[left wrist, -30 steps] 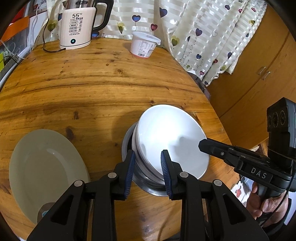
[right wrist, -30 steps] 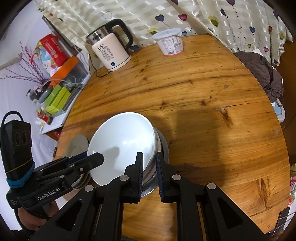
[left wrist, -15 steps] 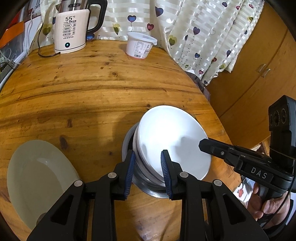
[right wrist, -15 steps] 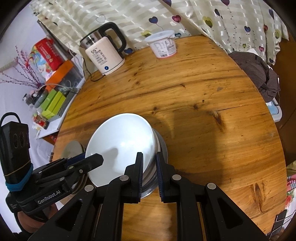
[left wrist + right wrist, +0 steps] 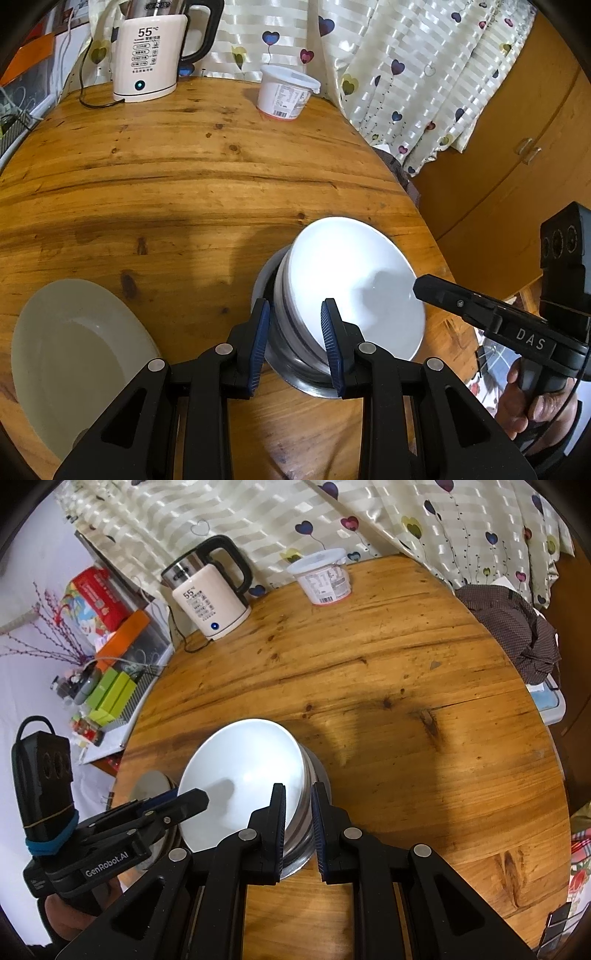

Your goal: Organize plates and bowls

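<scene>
The stack of white bowls [image 5: 354, 280] was gripped on opposite rims by the left gripper [image 5: 295, 332] and right gripper [image 5: 298, 812], near the round table's [image 5: 177, 177] edge, a plate [image 5: 74, 362] lying alongside.

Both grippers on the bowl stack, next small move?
Probably lift straight up, together. The left gripper and right gripper each straddle a rim of the bowl stack from opposite sides, and it stands tilted on the table beside the plate.
</scene>
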### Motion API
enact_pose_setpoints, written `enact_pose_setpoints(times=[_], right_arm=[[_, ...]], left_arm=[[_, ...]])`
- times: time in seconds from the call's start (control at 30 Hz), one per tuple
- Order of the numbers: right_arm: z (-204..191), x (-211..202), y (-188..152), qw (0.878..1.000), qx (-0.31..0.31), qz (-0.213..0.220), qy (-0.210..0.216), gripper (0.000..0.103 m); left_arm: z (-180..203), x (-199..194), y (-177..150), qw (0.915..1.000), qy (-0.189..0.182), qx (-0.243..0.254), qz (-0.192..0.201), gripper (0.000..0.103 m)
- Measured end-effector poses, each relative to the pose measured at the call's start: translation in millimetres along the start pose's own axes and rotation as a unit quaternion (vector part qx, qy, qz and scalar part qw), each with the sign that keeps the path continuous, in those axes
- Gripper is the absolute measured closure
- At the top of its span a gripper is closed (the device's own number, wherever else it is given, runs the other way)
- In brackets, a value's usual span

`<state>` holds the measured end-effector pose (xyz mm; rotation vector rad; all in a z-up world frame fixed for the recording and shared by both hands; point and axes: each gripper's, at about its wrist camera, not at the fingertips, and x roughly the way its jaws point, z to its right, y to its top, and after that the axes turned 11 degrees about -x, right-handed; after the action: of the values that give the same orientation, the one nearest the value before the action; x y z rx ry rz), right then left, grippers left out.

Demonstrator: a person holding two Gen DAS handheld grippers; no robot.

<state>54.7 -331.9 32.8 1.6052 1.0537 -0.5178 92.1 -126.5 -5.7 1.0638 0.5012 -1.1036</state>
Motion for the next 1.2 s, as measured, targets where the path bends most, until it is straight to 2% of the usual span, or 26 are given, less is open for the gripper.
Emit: enact_pose_setpoints(times=[0.13,0.47,0.53,0.63,1.2], right_arm=[[2.9,-4.6,-2.1,1.000,0.006,0.009,0.005,0.083],[7.3,-18.3,-7.5,0.999,0.008,0.027,0.019,0.082],[9.2,-20.8,-9.3,0.999,0.007,0.033,0.020,0.077],[12.6,-24.2,-11.7,0.999,0.007,0.040,0.014,0.072],[32.5,-24.7,-26.1,0.997,0.048,0.025,0.050,0.072]], left_arm=[[-0.1,-9.7,0.6,0.9999,0.001,0.003,0.014,0.074],[-9.0,-25.1,-0.8,0.9993,0.001,0.004,0.038,0.073],[-13.6,-26.3,-1.0,0.9992,0.000,-0.001,0.040,0.073],[-19.4,-27.1,-1.3,0.9991,-0.003,-0.009,0.041,0.073],[-41.8,-24.2,-6.2,0.9988,-0.010,-0.041,0.023,0.072]])
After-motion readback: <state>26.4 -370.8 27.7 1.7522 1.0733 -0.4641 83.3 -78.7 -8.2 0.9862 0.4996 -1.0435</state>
